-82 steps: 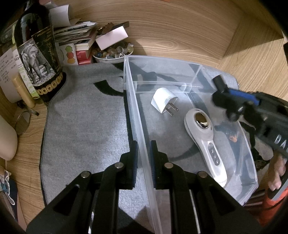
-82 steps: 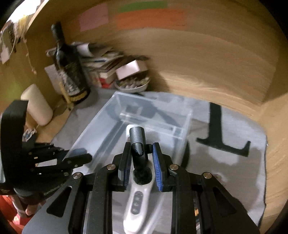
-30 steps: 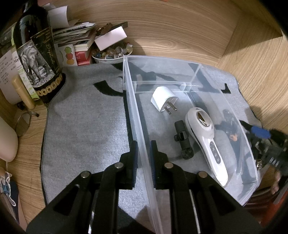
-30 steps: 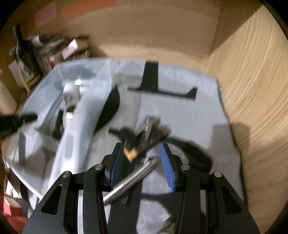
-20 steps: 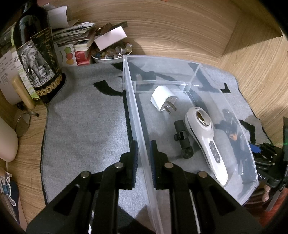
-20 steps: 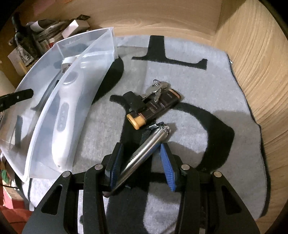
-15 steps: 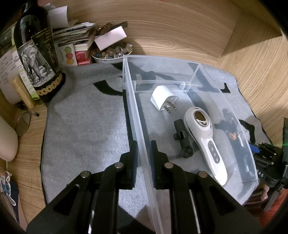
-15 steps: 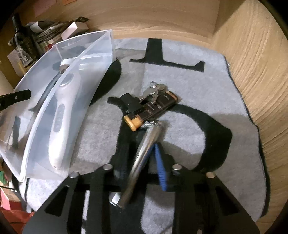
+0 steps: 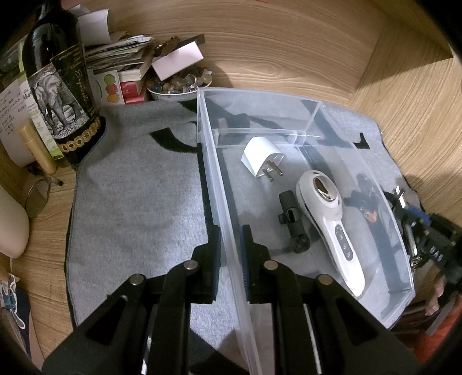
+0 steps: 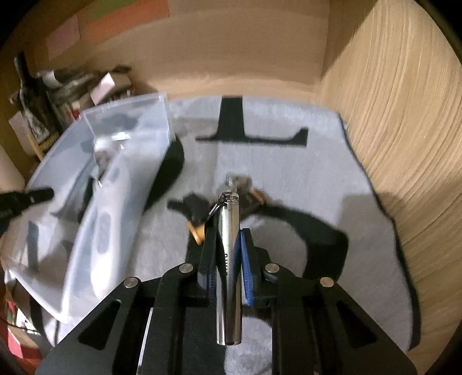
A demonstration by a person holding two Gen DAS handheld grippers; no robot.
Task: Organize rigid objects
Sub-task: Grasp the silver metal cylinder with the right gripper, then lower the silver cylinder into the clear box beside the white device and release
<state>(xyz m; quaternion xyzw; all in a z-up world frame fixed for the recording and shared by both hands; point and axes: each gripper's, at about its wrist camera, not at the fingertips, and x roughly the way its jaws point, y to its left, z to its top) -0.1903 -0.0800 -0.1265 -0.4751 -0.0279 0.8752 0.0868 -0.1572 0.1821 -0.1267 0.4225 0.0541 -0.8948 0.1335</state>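
One shiny steel cyl. [image 10: 229, 253], tool-clamped [image 10: 228, 253]

Around me stand wood-grain walls [image 9: 288, 43], meeting in a corner at my right. A grey mat [image 9: 138, 196] with black markings covers the wooden surface [image 9: 37, 277]. Coloured paper patches [image 10: 127, 20] hang on the back wall. The light is dim and warm.

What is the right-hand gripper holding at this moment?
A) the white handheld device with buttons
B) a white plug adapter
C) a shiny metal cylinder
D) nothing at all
C: in the right wrist view the right gripper has its jaws closed on the shiny metal cylinder, while the white plug adapter and the white handheld device lie inside the clear bin.
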